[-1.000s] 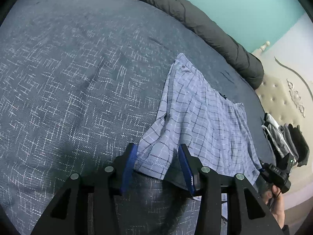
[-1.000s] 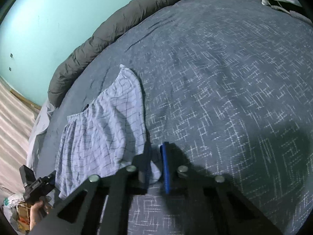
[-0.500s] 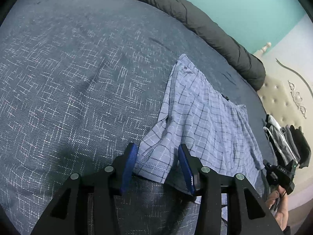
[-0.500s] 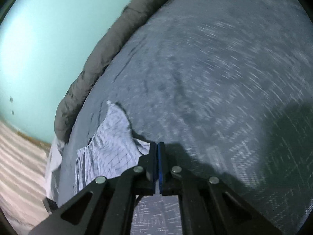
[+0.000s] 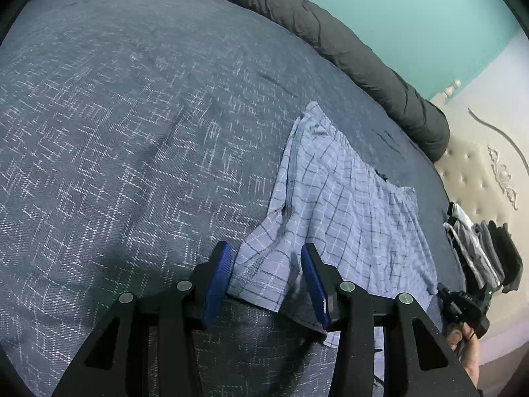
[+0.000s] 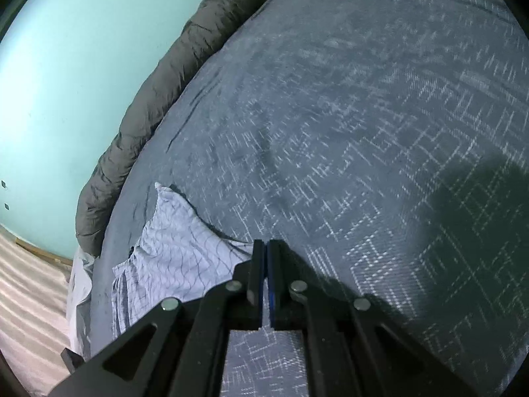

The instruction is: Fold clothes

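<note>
Light blue checked shorts (image 5: 344,205) lie spread on the dark grey patterned bedspread (image 5: 132,132). My left gripper (image 5: 264,274) is open, its blue pads on either side of the near leg hem, low over the bed. In the right wrist view the shorts (image 6: 178,258) lie to the left, and my right gripper (image 6: 266,258) is shut on the edge of the shorts, lifting it a little off the bedspread (image 6: 363,132).
A rolled dark grey duvet (image 5: 330,33) runs along the far edge by the turquoise wall. A pile of dark and white clothes (image 5: 479,251) sits at the right by the padded headboard (image 5: 476,178). Striped floor (image 6: 29,297) lies beyond the bed edge.
My right gripper has closed on the shorts' edge and pulled it up and sideways. My left gripper stayed open around the leg hem, with the cloth shifting slightly.
</note>
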Action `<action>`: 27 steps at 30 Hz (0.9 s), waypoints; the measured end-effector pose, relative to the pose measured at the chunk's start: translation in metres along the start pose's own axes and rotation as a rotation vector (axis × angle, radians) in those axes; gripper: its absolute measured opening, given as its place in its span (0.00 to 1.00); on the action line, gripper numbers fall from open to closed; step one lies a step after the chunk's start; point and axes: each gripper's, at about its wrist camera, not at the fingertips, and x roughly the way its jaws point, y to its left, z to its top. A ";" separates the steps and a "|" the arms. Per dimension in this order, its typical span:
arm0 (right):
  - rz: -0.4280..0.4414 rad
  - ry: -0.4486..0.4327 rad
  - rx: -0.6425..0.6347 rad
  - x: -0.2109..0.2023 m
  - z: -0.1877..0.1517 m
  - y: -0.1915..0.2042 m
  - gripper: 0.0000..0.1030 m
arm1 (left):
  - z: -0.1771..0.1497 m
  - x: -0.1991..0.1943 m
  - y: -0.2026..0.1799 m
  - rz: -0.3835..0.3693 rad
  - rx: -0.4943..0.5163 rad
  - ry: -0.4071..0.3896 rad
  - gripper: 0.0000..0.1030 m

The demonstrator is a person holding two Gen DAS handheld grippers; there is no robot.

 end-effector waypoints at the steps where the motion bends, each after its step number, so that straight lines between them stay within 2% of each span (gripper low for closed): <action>1: -0.007 -0.005 -0.004 0.000 0.000 0.001 0.02 | 0.000 0.000 0.000 -0.004 -0.001 0.001 0.46; 3: -0.013 -0.006 0.000 0.001 0.000 0.000 0.02 | 0.000 0.002 0.001 -0.011 0.002 0.012 0.46; 5: -0.014 -0.004 0.009 0.003 -0.002 -0.001 0.02 | -0.001 0.005 0.001 -0.016 0.008 0.020 0.38; 6: -0.014 -0.003 0.010 0.004 -0.003 -0.001 0.02 | -0.002 0.004 0.003 -0.024 -0.003 0.020 0.30; 7: -0.014 -0.004 0.009 0.004 -0.003 0.000 0.02 | -0.002 0.003 0.005 -0.034 -0.016 0.019 0.29; 12: -0.008 0.000 0.004 0.006 -0.005 0.001 0.02 | -0.002 -0.006 0.018 -0.052 -0.087 -0.003 0.29; 20: -0.002 0.002 0.001 0.010 -0.007 0.005 0.02 | 0.002 -0.022 0.035 -0.023 -0.121 -0.050 0.30; 23: -0.004 0.004 -0.001 0.011 -0.007 0.005 0.02 | 0.001 -0.017 0.035 -0.008 -0.101 -0.022 0.30; 27: 0.000 0.004 0.000 0.010 -0.007 0.006 0.02 | -0.002 -0.009 0.019 -0.025 -0.040 0.015 0.30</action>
